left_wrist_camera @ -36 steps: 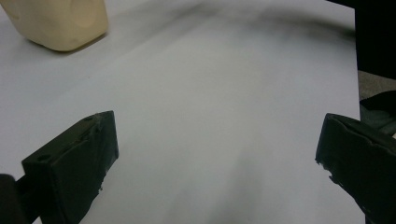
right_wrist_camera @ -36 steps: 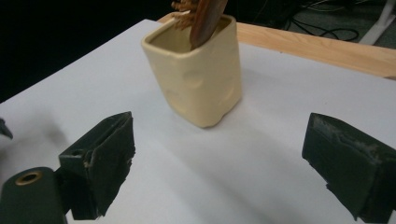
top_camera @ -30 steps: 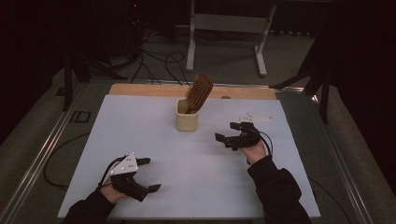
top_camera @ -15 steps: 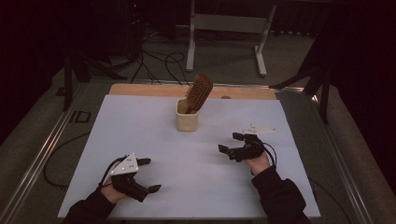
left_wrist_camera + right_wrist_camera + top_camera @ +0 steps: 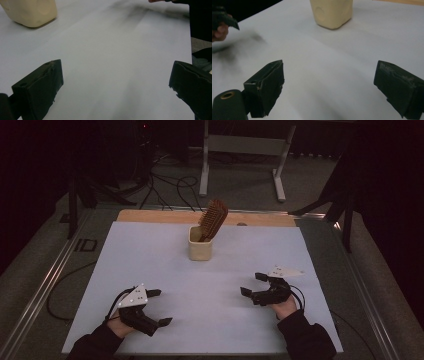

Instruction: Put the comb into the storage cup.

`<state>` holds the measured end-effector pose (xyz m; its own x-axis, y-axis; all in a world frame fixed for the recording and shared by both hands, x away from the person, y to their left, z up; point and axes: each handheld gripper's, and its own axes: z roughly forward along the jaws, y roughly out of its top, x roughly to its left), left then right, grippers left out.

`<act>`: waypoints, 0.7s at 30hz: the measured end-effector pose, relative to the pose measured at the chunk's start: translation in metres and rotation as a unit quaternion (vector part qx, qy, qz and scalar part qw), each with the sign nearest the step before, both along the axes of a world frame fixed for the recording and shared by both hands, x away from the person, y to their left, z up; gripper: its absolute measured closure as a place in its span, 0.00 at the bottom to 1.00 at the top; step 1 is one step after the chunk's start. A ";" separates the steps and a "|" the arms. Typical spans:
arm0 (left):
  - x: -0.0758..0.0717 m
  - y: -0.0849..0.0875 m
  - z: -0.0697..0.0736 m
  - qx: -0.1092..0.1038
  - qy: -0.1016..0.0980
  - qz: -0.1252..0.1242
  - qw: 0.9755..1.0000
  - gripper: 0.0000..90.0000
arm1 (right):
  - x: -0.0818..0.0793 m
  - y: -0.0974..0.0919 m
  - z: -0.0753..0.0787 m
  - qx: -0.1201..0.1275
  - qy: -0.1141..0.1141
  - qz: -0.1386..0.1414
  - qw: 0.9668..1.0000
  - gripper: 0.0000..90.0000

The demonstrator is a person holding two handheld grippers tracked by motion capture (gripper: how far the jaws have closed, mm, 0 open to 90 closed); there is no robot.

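On the white table (image 5: 165, 250), both the left gripper (image 5: 159, 308) and the right gripper (image 5: 252, 284) rest with jaws wide apart, empty, well apart from the cream cup (image 5: 200, 246) holding a wooden brush (image 5: 213, 219).

Dim room, dark surroundings, soft shadows on pale table (image 5: 165, 255), close views blurry

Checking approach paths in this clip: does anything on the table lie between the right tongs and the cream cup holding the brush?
Nothing visible does. Bare white table lies between the open right tongs and the cup with the brush leaning in it.
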<state>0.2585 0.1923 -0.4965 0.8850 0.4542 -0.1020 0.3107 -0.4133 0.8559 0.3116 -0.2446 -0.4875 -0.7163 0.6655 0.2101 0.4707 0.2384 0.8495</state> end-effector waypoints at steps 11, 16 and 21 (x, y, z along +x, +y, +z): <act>0.000 0.001 0.001 -0.003 0.000 0.001 1.000 0.00 | -0.026 -0.014 -0.003 -0.004 -0.017 -0.004 1.000 0.10; 0.000 0.001 0.000 -0.001 0.001 -0.001 1.000 0.00 | -0.034 -0.019 -0.008 -0.009 -0.021 -0.011 1.000 0.10; 0.000 0.001 0.001 -0.001 0.001 -0.002 1.000 0.00 | -0.042 -0.022 -0.008 -0.012 -0.034 -0.011 0.999 0.10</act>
<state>0.2581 0.1928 -0.4959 0.8863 0.4513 -0.1037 0.3104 -0.4129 0.8563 0.2693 -0.2667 -0.4959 -0.7132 0.6857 0.1454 0.4182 0.2497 0.8734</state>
